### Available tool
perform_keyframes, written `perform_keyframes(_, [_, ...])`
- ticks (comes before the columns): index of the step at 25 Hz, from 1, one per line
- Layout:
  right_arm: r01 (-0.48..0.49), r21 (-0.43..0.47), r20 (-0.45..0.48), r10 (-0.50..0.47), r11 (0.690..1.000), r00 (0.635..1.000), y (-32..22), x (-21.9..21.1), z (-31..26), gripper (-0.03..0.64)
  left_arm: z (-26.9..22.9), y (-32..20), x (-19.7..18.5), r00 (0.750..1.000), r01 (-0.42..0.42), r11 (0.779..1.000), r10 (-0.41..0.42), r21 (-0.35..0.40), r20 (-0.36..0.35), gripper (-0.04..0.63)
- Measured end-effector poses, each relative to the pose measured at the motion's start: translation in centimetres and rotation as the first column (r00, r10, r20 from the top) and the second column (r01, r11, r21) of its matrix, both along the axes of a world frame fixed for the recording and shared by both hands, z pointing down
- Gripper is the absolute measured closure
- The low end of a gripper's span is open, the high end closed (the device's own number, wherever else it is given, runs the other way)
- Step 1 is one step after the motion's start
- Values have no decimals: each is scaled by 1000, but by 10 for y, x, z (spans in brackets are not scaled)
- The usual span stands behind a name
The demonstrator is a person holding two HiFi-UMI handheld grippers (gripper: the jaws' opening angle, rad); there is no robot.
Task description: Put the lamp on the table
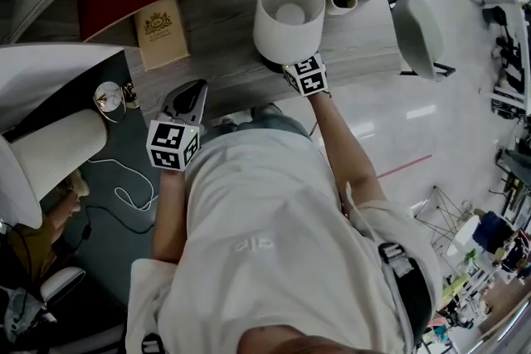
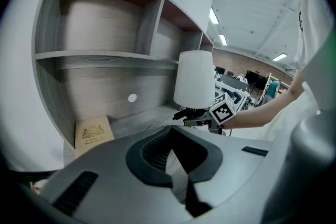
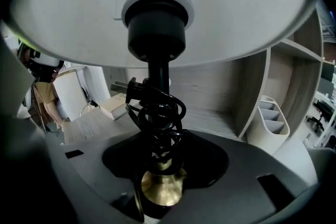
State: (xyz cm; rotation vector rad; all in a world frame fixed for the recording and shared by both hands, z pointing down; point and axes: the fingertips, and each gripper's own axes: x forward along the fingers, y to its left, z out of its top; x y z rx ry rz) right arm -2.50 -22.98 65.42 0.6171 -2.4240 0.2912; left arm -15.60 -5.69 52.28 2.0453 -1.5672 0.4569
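Note:
The lamp, with a white drum shade, stands upright on the grey wood table under the shelves. From the left gripper view the lamp shows at the table's right end. My right gripper reaches under the shade at the lamp's foot. In the right gripper view the black stem, wrapped in coiled black cord, and the brass foot sit between the jaws of my right gripper, with dark gaps on both sides. My left gripper hovers over the table's front edge, its jaws together and empty.
A tan book lies flat at the table's left. A white compartment organiser stands at the back right. Curved shelves rise behind the table. A white chair is to the right, and a cable lies on the floor at left.

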Motion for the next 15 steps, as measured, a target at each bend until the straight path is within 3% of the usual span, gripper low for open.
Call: perform_keyframes(15, [-51, -20, -68, 49, 998, 996, 23, 30, 11, 414, 2, 3, 8, 998, -51, 999, 51, 5, -31, 581])
